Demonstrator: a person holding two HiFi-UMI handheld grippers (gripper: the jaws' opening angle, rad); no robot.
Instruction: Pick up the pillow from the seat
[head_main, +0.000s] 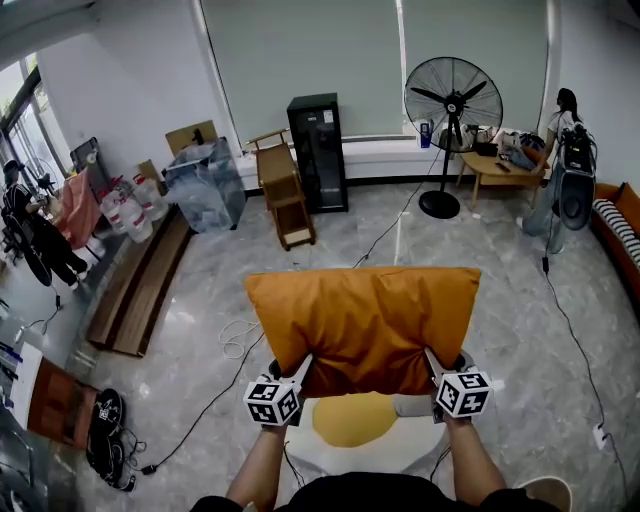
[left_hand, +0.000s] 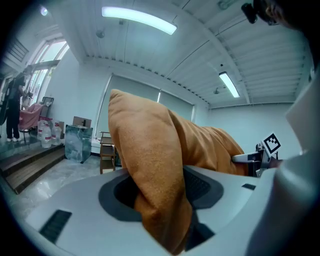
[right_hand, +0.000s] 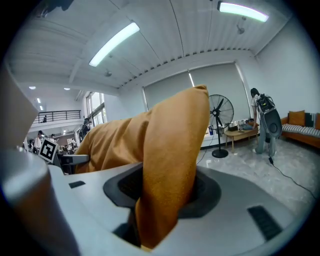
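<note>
An orange pillow (head_main: 365, 325) hangs in the air in front of me, lifted off the white seat (head_main: 360, 445), which has a yellow cushion (head_main: 352, 418). My left gripper (head_main: 297, 372) is shut on the pillow's lower left corner. My right gripper (head_main: 437, 370) is shut on its lower right corner. In the left gripper view the pillow fabric (left_hand: 155, 180) is pinched between the jaws, and the right gripper (left_hand: 257, 157) shows beyond it. In the right gripper view the pillow edge (right_hand: 167, 180) is clamped the same way, with the left gripper (right_hand: 65, 159) behind.
A standing fan (head_main: 452, 110) and a low wooden table (head_main: 500, 168) are at the back right, with a person (head_main: 562, 130) beside them. A black cabinet (head_main: 317, 150), a wooden cart (head_main: 283, 190) and cables on the floor (head_main: 235, 335) lie ahead. A striped sofa (head_main: 620, 225) is far right.
</note>
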